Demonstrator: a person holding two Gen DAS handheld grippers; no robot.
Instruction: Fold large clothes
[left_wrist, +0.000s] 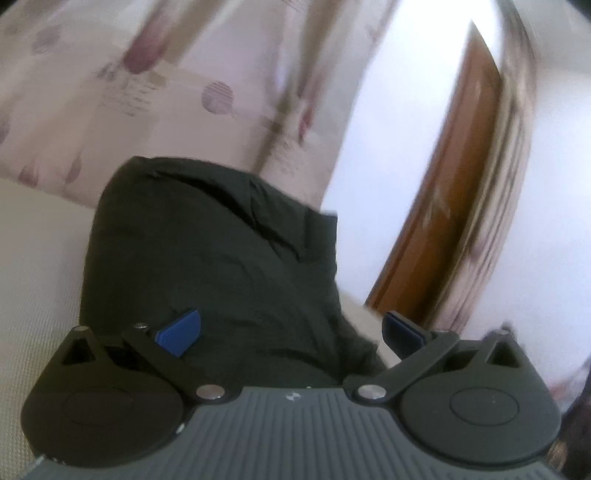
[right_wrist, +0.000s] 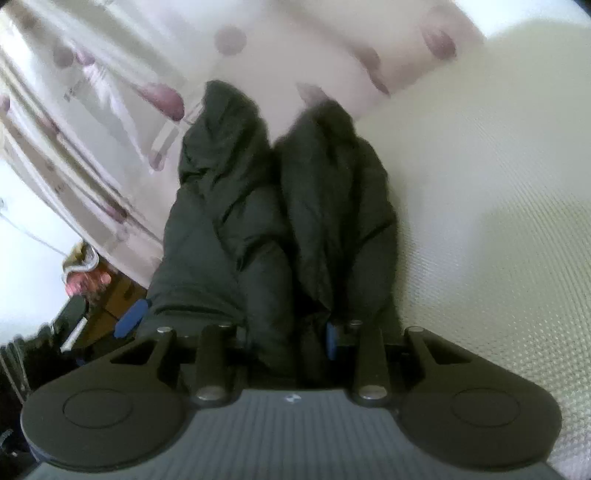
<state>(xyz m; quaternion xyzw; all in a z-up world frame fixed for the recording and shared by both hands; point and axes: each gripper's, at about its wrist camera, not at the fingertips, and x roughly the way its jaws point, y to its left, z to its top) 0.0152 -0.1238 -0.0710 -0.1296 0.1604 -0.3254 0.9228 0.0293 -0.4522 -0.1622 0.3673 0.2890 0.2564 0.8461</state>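
A large dark green padded garment (left_wrist: 207, 258) lies bunched on a cream textured bed surface (left_wrist: 33, 258). My left gripper (left_wrist: 288, 332) is open, its blue pads (left_wrist: 181, 332) spread wide, with the garment's near edge between them. In the right wrist view the same garment (right_wrist: 258, 206) lies in two long puffy folds running away from me. My right gripper (right_wrist: 229, 328) is open with garment folds bulging between its blue pads (right_wrist: 129, 317). I cannot tell whether either gripper touches the cloth.
A pale curtain with purple spots (left_wrist: 184, 85) hangs behind the bed. A brown wooden door (left_wrist: 443, 206) and white wall stand to the right. Cluttered furniture and dark objects (right_wrist: 74, 295) sit at the left in the right wrist view. The cream bed surface (right_wrist: 480, 221) stretches right.
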